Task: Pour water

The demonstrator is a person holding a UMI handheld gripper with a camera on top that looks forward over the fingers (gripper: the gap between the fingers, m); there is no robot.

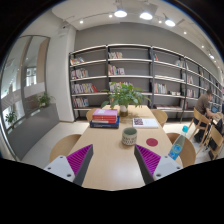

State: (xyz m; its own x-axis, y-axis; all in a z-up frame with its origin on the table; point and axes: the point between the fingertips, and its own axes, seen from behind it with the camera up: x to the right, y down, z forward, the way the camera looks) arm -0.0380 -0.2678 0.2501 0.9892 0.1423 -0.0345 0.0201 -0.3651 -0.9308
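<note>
On the library table (110,150), a mug (129,136) stands beyond the fingers (112,163), spread empty.

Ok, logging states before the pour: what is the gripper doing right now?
Gripper: open, holding nothing; the grey patterned mug stands on the wooden table beyond its fingers.

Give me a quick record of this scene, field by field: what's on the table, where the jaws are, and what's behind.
surface: round wooden table
nearest item: mug, beyond the jaws, untouched
other items: stack of books, potted plant, paper, blue bottle
gripper: jaws open, holding nothing
seating: chairs around the table
background: bookshelves
</note>
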